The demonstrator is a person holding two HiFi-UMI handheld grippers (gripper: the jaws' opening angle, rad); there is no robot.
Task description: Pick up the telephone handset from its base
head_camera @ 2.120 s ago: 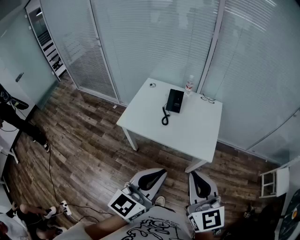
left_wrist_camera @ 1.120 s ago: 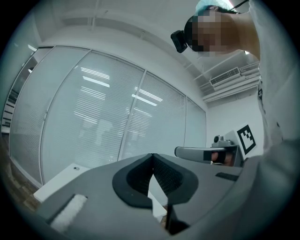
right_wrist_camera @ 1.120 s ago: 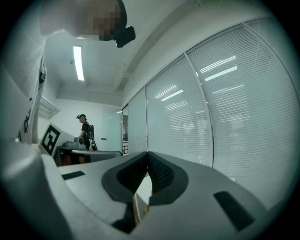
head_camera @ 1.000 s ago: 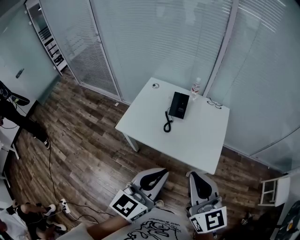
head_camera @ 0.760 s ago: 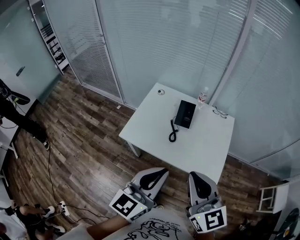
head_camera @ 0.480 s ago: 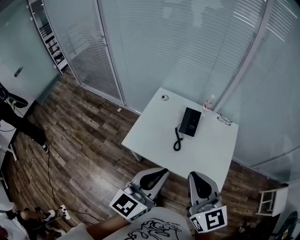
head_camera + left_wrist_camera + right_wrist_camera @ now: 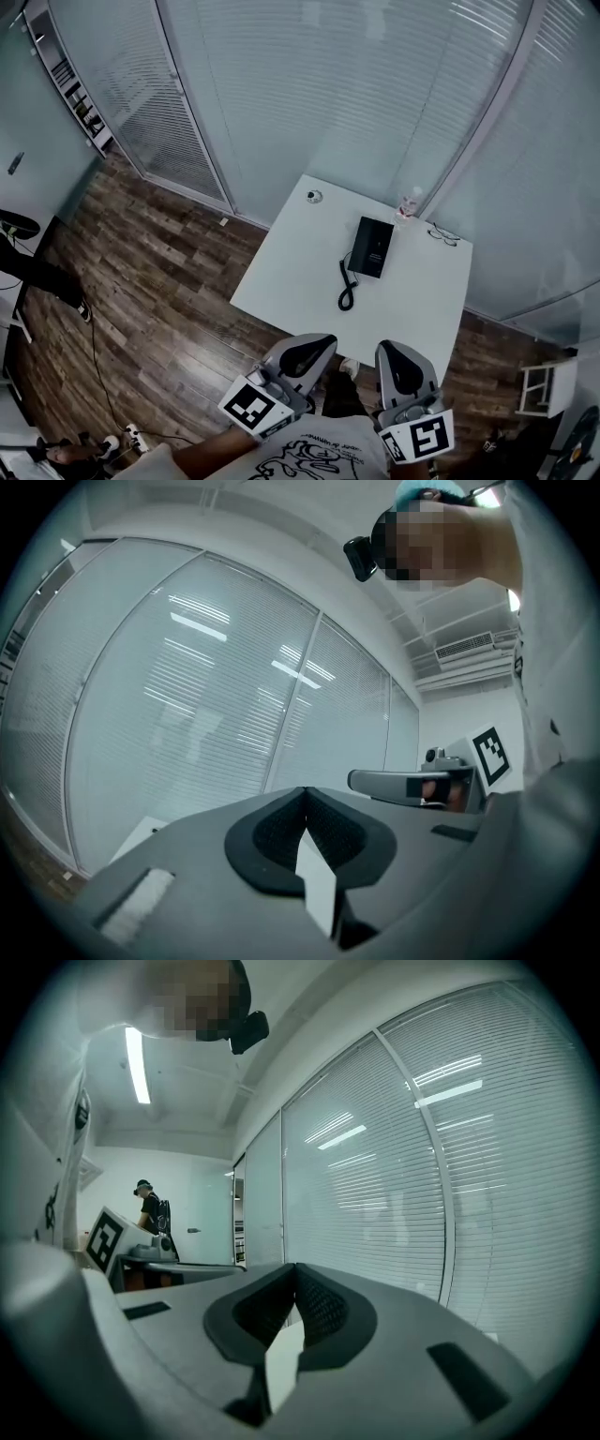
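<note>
A black telephone lies on a white table in the head view, its handset resting on the base and a coiled cord trailing toward me. My left gripper and right gripper hang side by side at the picture's bottom, near the table's front edge and well short of the phone. Both are shut with nothing between the jaws. The left gripper view and right gripper view show only closed jaws against the blinds; the phone is hidden there.
A clear bottle, a pair of glasses and a small round object sit along the table's far side. Glass walls with blinds stand right behind the table. Shelving is at the far left; a small white stand at the right.
The table and phone have come nearer in the head view and sit more central. Both grippers moved forward with me, still shut.
</note>
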